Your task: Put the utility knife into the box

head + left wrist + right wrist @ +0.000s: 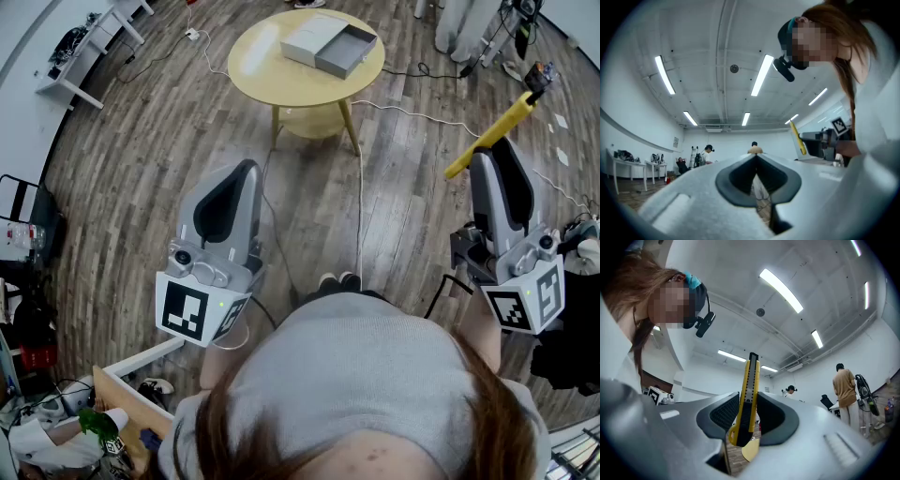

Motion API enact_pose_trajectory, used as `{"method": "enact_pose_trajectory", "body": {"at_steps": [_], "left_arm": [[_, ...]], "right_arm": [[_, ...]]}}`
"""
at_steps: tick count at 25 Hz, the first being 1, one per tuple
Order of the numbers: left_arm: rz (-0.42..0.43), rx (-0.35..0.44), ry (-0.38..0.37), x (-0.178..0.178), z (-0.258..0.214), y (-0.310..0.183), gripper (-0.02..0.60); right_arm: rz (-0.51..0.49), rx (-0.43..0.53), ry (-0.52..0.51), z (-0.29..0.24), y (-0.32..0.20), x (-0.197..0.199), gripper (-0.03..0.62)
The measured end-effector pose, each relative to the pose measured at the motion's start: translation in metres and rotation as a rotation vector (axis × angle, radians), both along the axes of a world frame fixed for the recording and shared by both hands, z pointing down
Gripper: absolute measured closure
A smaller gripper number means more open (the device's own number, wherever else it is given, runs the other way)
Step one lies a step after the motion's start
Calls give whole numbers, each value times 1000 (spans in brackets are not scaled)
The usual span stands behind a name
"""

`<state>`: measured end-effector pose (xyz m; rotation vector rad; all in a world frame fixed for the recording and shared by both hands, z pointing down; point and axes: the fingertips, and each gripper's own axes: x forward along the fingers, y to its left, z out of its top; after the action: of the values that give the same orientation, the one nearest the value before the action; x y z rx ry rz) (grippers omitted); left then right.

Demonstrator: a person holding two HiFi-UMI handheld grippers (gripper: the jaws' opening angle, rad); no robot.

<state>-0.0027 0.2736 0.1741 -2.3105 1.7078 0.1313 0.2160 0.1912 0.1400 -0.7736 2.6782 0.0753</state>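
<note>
The yellow utility knife (489, 139) sticks up from my right gripper (497, 157), which is shut on its handle end. In the right gripper view the knife (753, 373) stands upright between the ribbed pads, its black tip towards the ceiling. My left gripper (246, 171) is held up at the left, shut with nothing in it; its tips (756, 157) meet. The box (330, 43), a grey open tray beside a white lid, lies on the round yellow table (272, 82) far ahead of both grippers. From the left gripper view the knife (798, 138) shows at the right.
Cables (360, 202) run over the wooden floor between me and the table. A white desk (89, 42) stands at the far left, a dark rack (21, 225) at the left edge. Other people (844, 392) and a ladder (693, 157) stand far off in the room.
</note>
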Motion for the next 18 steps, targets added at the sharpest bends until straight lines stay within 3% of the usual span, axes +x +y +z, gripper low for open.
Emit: {"method": "enact_pose_trajectory", "body": {"at_steps": [18], "left_arm": [[18, -17, 15, 7, 9, 2, 578]], "right_arm": [[-4, 14, 2, -4, 11, -2, 471]]}}
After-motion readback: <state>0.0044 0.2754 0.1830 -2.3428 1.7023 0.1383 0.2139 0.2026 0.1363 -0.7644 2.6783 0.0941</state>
